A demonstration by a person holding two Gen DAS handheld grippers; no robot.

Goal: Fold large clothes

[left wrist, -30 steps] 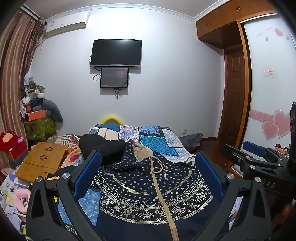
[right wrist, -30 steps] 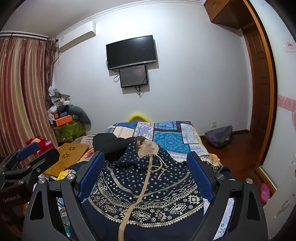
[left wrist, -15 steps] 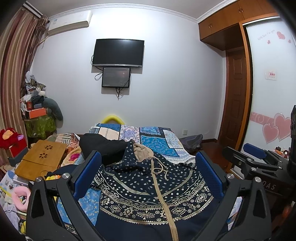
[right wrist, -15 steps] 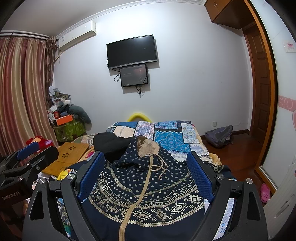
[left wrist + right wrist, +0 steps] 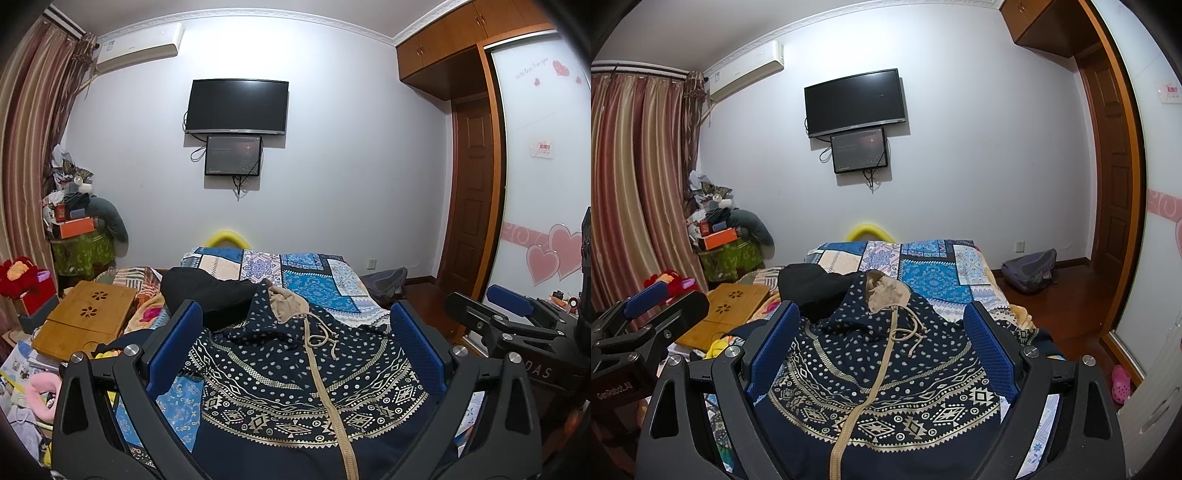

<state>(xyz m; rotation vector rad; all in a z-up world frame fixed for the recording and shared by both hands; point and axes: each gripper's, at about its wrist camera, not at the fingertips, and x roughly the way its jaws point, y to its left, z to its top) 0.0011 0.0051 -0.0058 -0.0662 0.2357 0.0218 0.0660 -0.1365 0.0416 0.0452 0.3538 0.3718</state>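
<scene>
On the bed (image 5: 317,273) lies the navy patterned hoodie (image 5: 295,376), framed by both hand-held grippers, left (image 5: 295,354) and right (image 5: 882,350), fingers spread wide and empty. Only the right wrist view shows pink slippers (image 5: 1121,380); only the left shows heart stickers (image 5: 554,254).

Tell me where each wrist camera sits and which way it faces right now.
Left wrist: behind the open left gripper, facing across the patterned hoodie on the bed toward the TV wall; the right gripper shows at the right edge.
Right wrist: behind the open right gripper, facing the same way; the left gripper shows at the left edge.
Shared: hoodie, bed, TV, black garment, wooden lap desk.
</scene>
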